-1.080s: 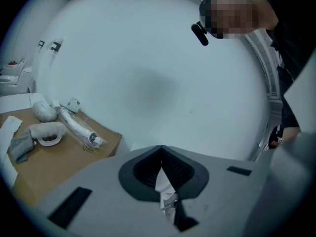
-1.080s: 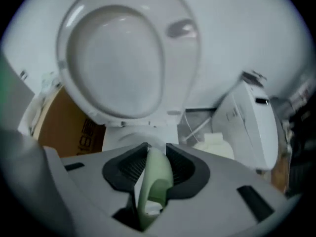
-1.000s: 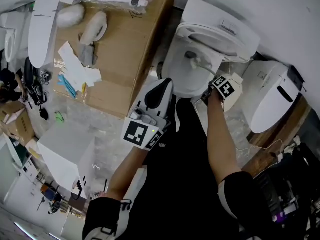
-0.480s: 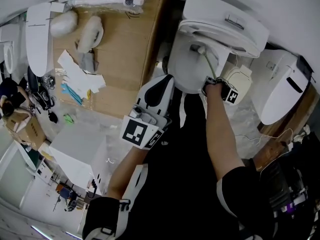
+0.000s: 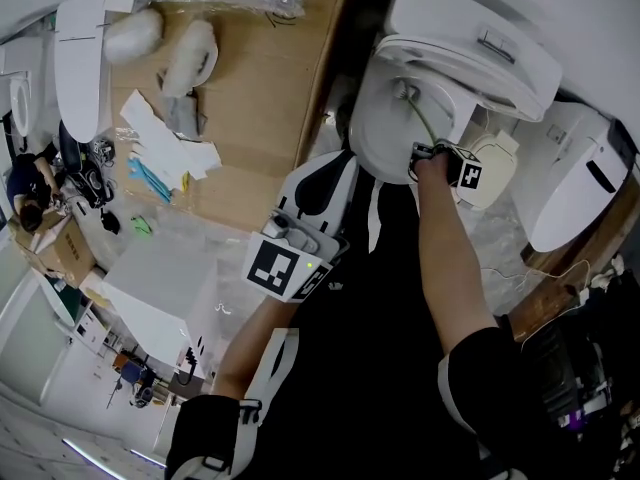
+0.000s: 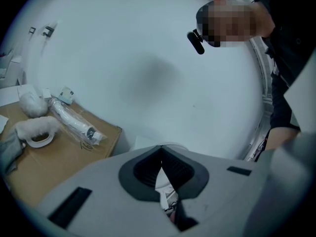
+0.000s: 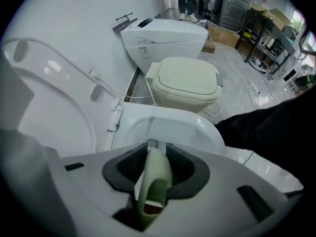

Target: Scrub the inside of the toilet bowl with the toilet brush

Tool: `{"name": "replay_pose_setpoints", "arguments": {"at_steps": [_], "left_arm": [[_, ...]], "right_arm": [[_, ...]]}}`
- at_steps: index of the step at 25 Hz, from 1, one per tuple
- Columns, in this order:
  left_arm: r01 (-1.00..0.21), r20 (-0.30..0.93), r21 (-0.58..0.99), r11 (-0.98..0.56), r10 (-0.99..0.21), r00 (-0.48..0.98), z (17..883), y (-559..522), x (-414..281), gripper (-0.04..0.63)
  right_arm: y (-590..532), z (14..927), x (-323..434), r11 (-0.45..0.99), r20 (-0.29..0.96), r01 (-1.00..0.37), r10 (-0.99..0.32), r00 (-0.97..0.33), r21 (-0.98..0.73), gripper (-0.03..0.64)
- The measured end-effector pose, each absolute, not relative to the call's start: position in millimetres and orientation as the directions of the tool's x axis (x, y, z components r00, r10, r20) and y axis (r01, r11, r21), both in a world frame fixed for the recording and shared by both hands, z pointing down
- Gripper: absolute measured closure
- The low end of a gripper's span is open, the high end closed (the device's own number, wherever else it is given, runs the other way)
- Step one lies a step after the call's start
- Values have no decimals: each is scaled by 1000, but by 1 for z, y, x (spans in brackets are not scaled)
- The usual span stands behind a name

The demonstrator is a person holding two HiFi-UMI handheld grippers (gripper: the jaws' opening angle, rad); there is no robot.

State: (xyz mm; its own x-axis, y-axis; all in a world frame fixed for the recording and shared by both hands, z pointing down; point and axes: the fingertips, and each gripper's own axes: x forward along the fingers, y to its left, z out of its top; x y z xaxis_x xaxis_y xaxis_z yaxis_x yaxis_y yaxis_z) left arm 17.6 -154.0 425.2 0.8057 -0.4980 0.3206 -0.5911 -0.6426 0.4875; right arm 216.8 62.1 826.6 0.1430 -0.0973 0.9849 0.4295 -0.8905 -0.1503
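A white toilet bowl [image 5: 385,133] stands with its lid [image 5: 470,38] raised. My right gripper [image 5: 432,158] hovers at the bowl's near right rim, shut on the pale green handle of the toilet brush [image 5: 424,120]. The brush head [image 5: 404,91] is down inside the bowl, toward the back. In the right gripper view the handle [image 7: 153,181] runs between the pads of the right gripper [image 7: 157,149] toward the bowl's rim [image 7: 168,120]. My left gripper [image 5: 300,223] hangs back, near my body and left of the bowl. In its own view the left gripper [image 6: 161,152] is shut on nothing and points up at a white wall.
A cardboard-topped surface [image 5: 265,118] left of the toilet carries wrapped parts and papers. A second white toilet [image 5: 585,183] and a cream-lidded unit [image 7: 185,83] stand close on the right. Cables [image 7: 247,90] trail on the floor there.
My right gripper has moved in toward the bowl's rim, and the brush head has shifted further toward the back of the bowl. The left gripper has kept its place.
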Motion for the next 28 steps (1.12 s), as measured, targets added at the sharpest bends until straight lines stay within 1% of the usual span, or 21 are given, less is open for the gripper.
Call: {"name": "replay_pose_setpoints", "arguments": {"at_steps": [3,7,10,17,19,21,24,28], "left_arm": [[-597,320,492,-633,-506,801,427,-151,12,586],[-614,324,499,-611,-525,787,432,-145,5,588],[-624,328,503,-597,-536,778,435,-137,1,586],[-653,332,507,-562,-572,750,441,-116,-6,586],[-660,332,508,-553,-582,743,442,-110,-7,587],[-665,328,509,-546,-591,737,443,-104,-6,587],[-673,332,513,-534,-599,728,447,-92,-5,586],[-681,336,517,-519,-609,719,452,-77,-4,587]], "right_arm": [[52,827,218,-951,984,274,-108,142,-144,492],[36,825,226,-990,979,1,-137,153,-139,492],[25,822,233,-970,974,-207,-160,159,-126,491],[9,817,226,-854,973,-515,-178,150,-77,492],[7,816,222,-789,972,-612,-182,146,-56,491],[4,815,217,-689,972,-724,-188,137,-31,491],[5,815,207,-474,972,-881,-205,117,7,491],[2,819,200,-170,963,-985,-262,67,22,491]]}}
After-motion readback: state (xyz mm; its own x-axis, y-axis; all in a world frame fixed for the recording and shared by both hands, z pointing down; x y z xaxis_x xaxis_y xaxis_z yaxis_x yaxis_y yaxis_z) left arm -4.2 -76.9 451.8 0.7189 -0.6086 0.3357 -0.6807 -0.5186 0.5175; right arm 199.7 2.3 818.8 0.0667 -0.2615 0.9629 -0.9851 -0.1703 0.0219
